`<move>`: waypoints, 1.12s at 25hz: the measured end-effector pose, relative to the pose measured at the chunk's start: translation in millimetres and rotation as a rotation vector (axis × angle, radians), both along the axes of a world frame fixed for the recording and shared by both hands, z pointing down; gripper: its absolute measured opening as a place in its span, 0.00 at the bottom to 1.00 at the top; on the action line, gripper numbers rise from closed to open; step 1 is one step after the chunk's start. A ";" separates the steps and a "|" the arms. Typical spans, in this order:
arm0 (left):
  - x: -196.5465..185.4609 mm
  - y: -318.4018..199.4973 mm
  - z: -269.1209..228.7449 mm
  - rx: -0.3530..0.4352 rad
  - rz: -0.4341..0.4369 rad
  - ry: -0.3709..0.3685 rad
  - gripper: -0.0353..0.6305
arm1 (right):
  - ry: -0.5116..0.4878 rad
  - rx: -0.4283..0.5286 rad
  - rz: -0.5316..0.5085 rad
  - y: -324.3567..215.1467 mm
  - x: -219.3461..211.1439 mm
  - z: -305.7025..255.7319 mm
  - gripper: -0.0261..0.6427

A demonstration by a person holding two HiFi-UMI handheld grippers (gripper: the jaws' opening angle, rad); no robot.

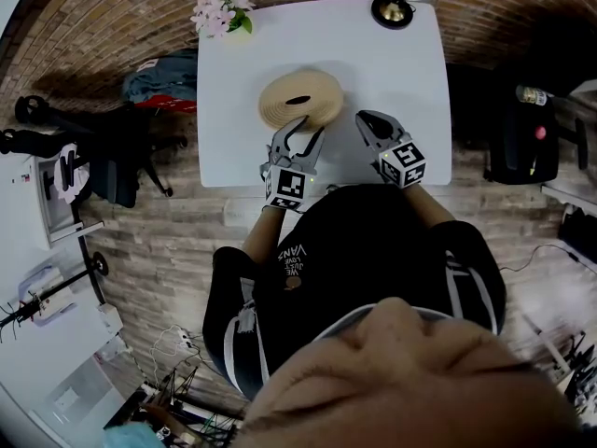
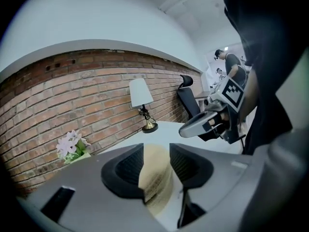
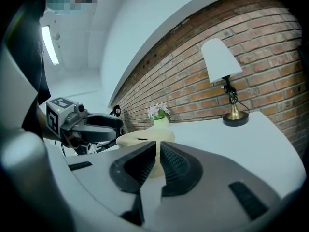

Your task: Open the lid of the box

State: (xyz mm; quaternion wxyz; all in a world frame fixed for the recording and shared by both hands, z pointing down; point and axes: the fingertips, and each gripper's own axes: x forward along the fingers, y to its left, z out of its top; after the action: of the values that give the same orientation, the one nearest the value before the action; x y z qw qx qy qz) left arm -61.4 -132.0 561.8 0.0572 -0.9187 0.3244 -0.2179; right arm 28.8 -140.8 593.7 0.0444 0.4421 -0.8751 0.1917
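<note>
**A:** Any writing you can read from above?

**B:** Only the print on the person's dark shirt (image 1: 292,253). It looks like "VANS", and the smaller lines are too small to read. The grippers carry square black-and-white markers, no words.

**A:** And the box?

**B:** The round tan box (image 1: 280,112) sits mid-table on the white table (image 1: 410,63), with its lid (image 1: 312,87) on, so the contents are hidden. The left gripper (image 1: 311,127) is at the box's near side with its jaws parted. I can't tell if they touch it. The right gripper (image 1: 366,119) is just beside the box, on its right.

**A:** What about the left gripper view?

**B:** The jaws stand apart and nothing is clamped. The box (image 2: 157,178) shows through the gap, just ahead. The lamp (image 2: 141,93) and the flowers (image 2: 71,144) stand by the brick wall (image 2: 58,95).

**A:** And the right gripper view?

**B:** The jaws are closed together and hold nothing, with only a sliver of the box (image 3: 140,139) showing past them. The flowers sit in a pale pot (image 3: 161,123) behind it.
</note>
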 end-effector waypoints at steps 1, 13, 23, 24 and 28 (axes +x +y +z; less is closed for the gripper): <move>2.8 -1.4 2.7 -0.012 0.012 -0.016 0.31 | 0.002 -0.004 -0.008 -0.4 -0.2 2.3 0.05; 26.8 -8.4 39.8 -0.054 0.206 -0.379 0.48 | 0.030 -0.041 -0.089 -9.0 -6.1 30.0 0.05; 36.7 -13.7 63.3 -0.051 0.282 -0.618 0.50 | 0.063 -0.067 -0.154 -13.4 -15.7 50.4 0.05; 36.7 -12.9 65.8 -0.058 0.287 -0.633 0.50 | 0.066 -0.068 -0.161 -13.4 -16.4 52.0 0.05; 35.1 -15.6 72.5 -0.069 0.290 -0.681 0.50 | 0.076 -0.071 -0.201 -16.8 -21.6 59.0 0.06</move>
State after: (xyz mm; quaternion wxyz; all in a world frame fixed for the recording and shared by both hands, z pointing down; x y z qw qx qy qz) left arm -26.3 -147.6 634.2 0.1609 -0.8313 0.1459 -0.5116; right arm 7.2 -157.6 652.7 0.1121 0.3573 -0.9053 0.2004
